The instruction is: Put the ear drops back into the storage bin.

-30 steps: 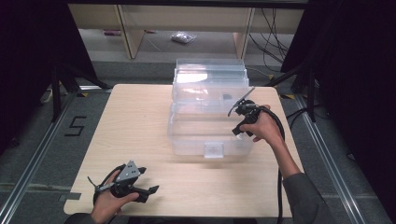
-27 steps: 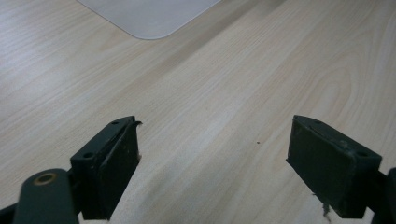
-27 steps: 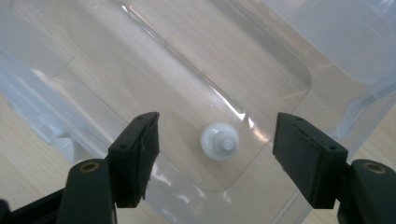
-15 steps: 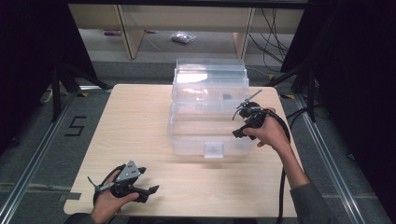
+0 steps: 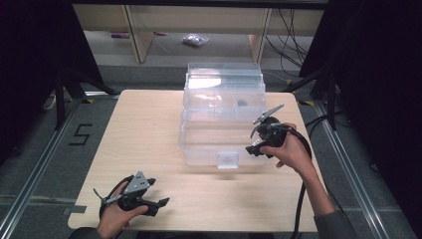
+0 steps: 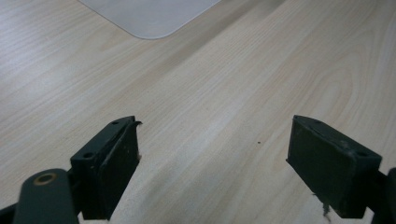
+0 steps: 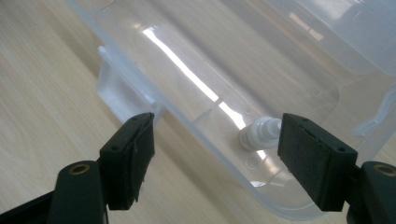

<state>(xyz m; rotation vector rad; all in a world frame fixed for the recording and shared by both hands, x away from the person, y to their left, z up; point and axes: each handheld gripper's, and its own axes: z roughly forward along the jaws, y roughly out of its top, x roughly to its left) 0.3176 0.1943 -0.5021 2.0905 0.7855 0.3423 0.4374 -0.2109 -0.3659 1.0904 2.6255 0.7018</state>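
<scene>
A clear plastic storage box (image 5: 221, 132) stands mid-table, its lid raised at the back. In the right gripper view, a small white bottle (image 7: 258, 133) lies on the floor of the box (image 7: 196, 60), seen through the wall. My right gripper (image 5: 255, 148) hovers at the box's front right corner, apart from it. Its jaws (image 7: 215, 144) are open and hold nothing. My left gripper (image 5: 157, 194) rests low near the table's front left edge. It is open (image 6: 212, 140) over bare wood. A small dark item (image 5: 242, 103) sits in the box's far part.
The wooden table (image 5: 144, 129) has free room left of the box. A latch tab (image 5: 227, 160) juts from the box's front wall. A rounded pale corner of plastic (image 6: 149, 18) shows ahead of the left gripper. Shelving and cables lie beyond the table.
My right gripper has drawn back along the box's right side toward the front corner and dipped lower. The left gripper has stayed still.
</scene>
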